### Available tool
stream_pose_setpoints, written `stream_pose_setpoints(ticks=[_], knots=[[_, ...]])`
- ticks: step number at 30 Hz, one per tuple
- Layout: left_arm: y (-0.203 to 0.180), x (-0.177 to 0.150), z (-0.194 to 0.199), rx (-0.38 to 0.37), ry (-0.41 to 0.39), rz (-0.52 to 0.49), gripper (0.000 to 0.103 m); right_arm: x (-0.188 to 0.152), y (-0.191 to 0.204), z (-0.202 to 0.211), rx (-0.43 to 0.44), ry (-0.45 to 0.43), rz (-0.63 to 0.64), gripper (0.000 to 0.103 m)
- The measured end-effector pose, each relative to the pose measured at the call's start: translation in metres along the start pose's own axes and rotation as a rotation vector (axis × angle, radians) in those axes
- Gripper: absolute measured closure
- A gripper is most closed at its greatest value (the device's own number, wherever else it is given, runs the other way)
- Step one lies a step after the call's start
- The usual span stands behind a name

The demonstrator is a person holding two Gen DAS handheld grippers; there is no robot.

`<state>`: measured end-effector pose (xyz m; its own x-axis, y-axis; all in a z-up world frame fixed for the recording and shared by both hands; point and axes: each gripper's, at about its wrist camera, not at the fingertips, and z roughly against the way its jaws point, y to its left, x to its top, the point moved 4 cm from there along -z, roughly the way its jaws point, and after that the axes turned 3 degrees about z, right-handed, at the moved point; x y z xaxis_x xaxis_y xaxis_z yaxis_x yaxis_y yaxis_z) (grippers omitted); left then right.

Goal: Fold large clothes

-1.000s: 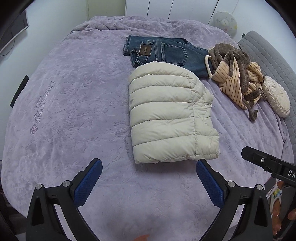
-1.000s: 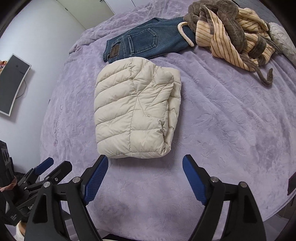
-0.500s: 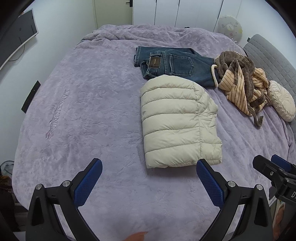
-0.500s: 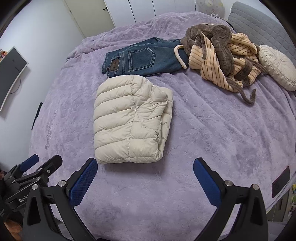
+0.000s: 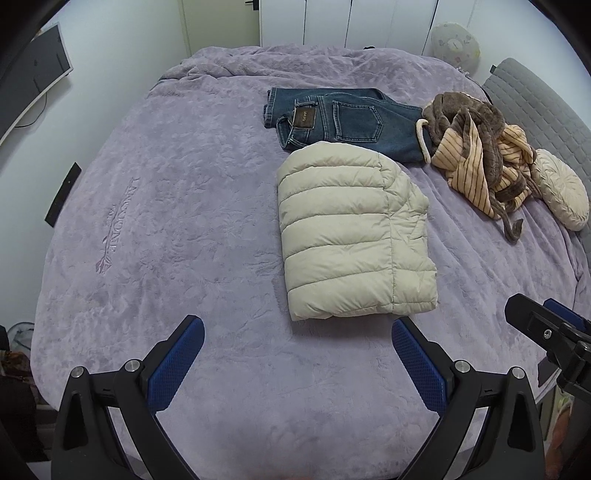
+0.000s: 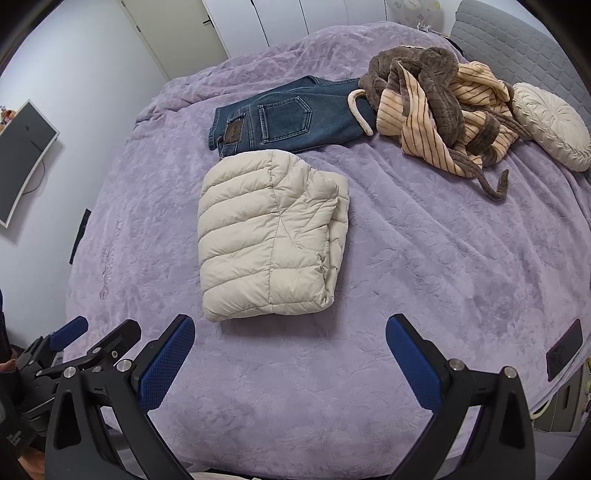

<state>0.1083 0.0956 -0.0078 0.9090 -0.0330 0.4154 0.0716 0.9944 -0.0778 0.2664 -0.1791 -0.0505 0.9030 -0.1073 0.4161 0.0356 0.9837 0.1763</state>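
A cream quilted puffer jacket (image 5: 351, 236) (image 6: 269, 236) lies folded into a compact rectangle on the purple bedspread (image 5: 166, 229) (image 6: 443, 258). Folded blue jeans (image 5: 343, 122) (image 6: 288, 118) lie just beyond it. A brown and striped peach robe (image 5: 476, 147) (image 6: 439, 110) sits crumpled to the right of the jeans. My left gripper (image 5: 297, 362) hovers open above the bed's near edge, short of the jacket, with nothing between its blue pads. My right gripper (image 6: 290, 362) stands wide open too, also empty, near the jacket's front edge.
A round cream cushion (image 5: 561, 192) (image 6: 550, 125) rests by the grey headboard (image 5: 535, 107) at the right. White wardrobe doors (image 5: 351, 22) stand behind the bed. A monitor (image 6: 22, 158) hangs at the left wall. A dark phone-like object (image 6: 563, 350) lies at the bed's right edge.
Both grippers have lifted and drawn back from the jacket, so more of the bed and room shows. The right gripper's jaws have spread wider. The clothes have not moved.
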Motion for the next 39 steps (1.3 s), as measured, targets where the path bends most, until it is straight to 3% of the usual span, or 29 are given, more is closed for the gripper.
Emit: stream_pose_setpoints(ticks=[21,39], knots=[[0.004,-0.004,0.007,0.017,0.010,-0.015,0.001,-0.005,0.018,0.009,-0.019,-0.008,0.004,0.000],[0.010,-0.001,0.000,0.004,0.014,-0.031,0.001,-0.011,0.030,0.005,-0.097,-0.009,0.018,0.000]])
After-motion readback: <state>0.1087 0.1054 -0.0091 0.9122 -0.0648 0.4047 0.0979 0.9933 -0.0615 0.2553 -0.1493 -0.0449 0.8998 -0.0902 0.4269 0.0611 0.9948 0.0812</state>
